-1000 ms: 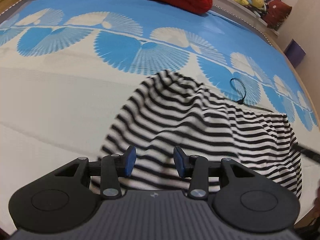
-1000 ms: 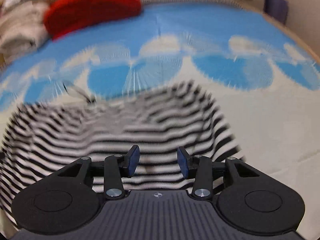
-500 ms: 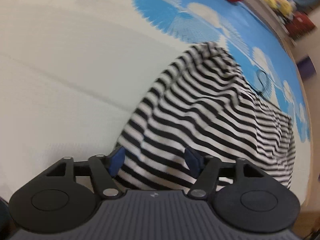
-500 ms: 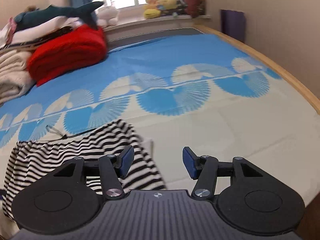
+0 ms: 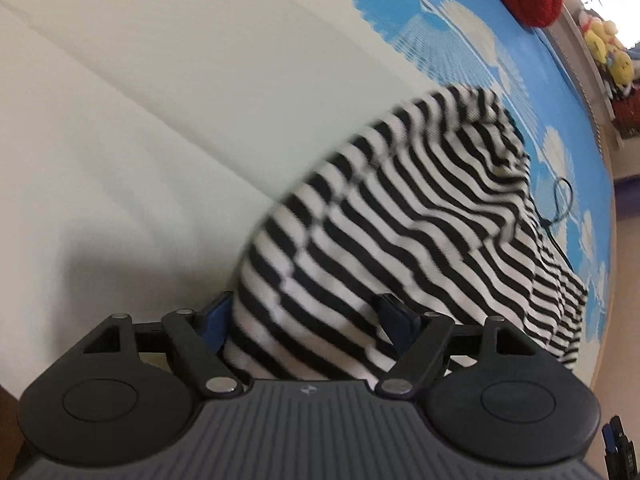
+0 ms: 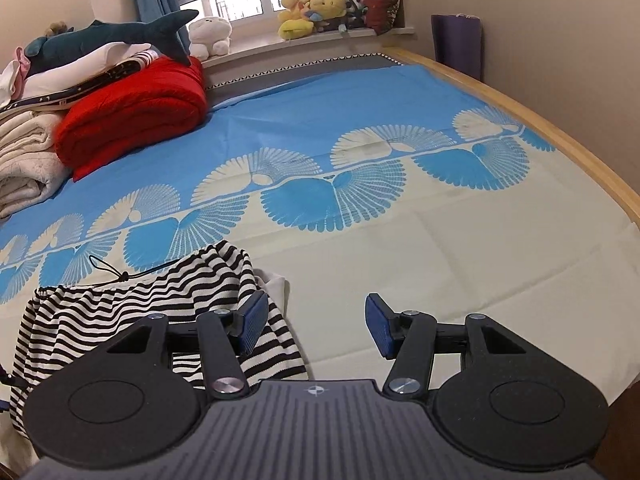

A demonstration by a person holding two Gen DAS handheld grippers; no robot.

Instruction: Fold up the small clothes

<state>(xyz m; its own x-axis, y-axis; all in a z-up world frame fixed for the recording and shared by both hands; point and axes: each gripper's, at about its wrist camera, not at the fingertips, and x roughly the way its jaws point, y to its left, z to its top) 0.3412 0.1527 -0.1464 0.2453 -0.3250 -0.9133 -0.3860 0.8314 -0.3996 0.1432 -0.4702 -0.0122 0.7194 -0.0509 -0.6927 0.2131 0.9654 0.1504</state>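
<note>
Left gripper [image 5: 306, 318], jaws opening w/ striped cloth [image 5: 400, 240] between them, should pinch its near edge; right gripper [image 6: 312, 326], wide & empty, beside cloth's corner.

Left gripper [image 5: 306, 316] jaws opening, dropped closer over striped garment [image 5: 408, 240]; right gripper [image 6: 316, 326] swung off it.

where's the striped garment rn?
The striped garment lies on the cream part of the bed sheet, lower left in the right wrist view, beside a black cord; in the left wrist view it fills the centre.
</note>
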